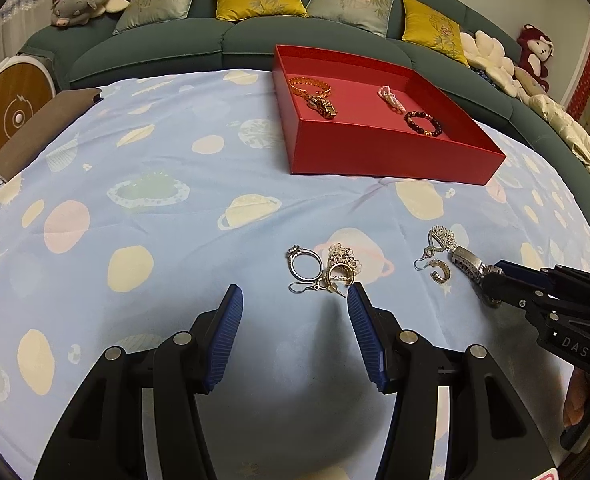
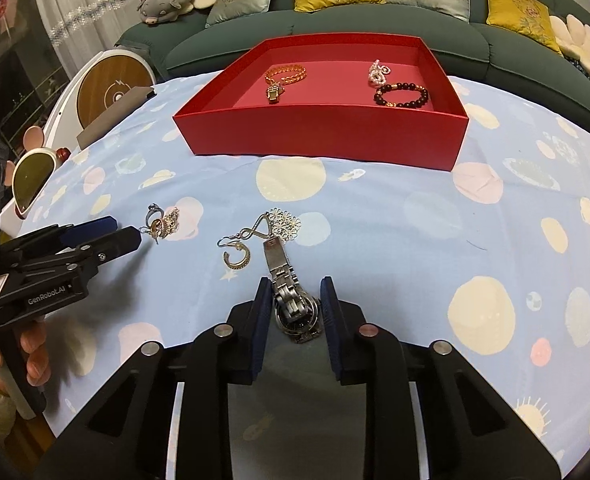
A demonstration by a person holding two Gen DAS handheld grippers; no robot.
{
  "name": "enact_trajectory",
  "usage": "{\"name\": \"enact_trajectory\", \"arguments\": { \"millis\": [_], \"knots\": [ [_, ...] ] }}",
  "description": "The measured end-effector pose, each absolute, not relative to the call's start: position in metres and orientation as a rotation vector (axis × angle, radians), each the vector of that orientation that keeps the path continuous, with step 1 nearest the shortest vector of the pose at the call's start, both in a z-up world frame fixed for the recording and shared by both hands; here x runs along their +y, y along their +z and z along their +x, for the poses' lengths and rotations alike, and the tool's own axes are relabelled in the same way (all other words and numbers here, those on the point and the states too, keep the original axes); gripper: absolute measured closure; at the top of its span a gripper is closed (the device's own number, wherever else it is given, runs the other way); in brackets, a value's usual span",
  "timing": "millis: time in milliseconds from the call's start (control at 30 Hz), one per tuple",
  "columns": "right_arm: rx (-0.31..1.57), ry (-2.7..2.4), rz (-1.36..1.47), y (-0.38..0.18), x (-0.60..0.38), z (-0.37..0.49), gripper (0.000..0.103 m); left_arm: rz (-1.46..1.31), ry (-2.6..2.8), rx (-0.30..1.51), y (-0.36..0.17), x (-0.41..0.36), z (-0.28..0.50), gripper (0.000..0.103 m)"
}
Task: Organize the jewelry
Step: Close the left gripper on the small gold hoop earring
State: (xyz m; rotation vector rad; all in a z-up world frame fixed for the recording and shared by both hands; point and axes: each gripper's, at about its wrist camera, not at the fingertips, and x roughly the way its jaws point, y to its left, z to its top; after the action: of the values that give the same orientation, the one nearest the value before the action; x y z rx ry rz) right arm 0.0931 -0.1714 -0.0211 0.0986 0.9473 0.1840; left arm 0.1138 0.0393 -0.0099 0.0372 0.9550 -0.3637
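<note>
A red tray (image 1: 391,154) (image 2: 323,136) on the blue cloth holds a gold chain bracelet (image 1: 311,87), a pearl piece (image 1: 390,98) and a dark bead bracelet (image 2: 401,96). Near me lie a silver ring (image 1: 306,265), a gold hoop with a flower earring (image 1: 341,270), and a second hoop (image 2: 237,258) and flower earring (image 2: 285,222). My left gripper (image 1: 295,300) is open and empty just short of the ring cluster. My right gripper (image 2: 295,294) straddles a silver watch (image 2: 293,306); its pads stand beside the watch, not clamped.
A brown notebook (image 1: 43,128) lies at the cloth's left edge by a round wooden charger (image 1: 13,108). Sunglasses (image 2: 31,178) sit at the left. A green sofa (image 1: 223,40) with cushions runs behind the table.
</note>
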Motion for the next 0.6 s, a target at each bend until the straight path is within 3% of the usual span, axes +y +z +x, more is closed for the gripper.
{"name": "enact_trajectory", "arguments": {
  "millis": [267,367,533,600],
  "knots": [
    [0.929,0.191,0.129,-0.013,-0.173,0.091,0.079,0.066,-0.388,0.927,-0.011,0.022,0.115,0.051],
    [0.928,0.186,0.133,-0.012,-0.174,0.092,0.079,0.075,-0.401,0.928,-0.015,0.015,0.117,0.067],
    [0.919,0.191,0.139,-0.009,-0.175,0.091,0.079,0.082,-0.398,0.918,-0.017,0.013,0.119,0.074],
    [0.916,0.192,0.141,-0.009,-0.175,0.091,0.079,0.085,-0.397,0.915,-0.018,0.012,0.119,0.085]
  ]
}}
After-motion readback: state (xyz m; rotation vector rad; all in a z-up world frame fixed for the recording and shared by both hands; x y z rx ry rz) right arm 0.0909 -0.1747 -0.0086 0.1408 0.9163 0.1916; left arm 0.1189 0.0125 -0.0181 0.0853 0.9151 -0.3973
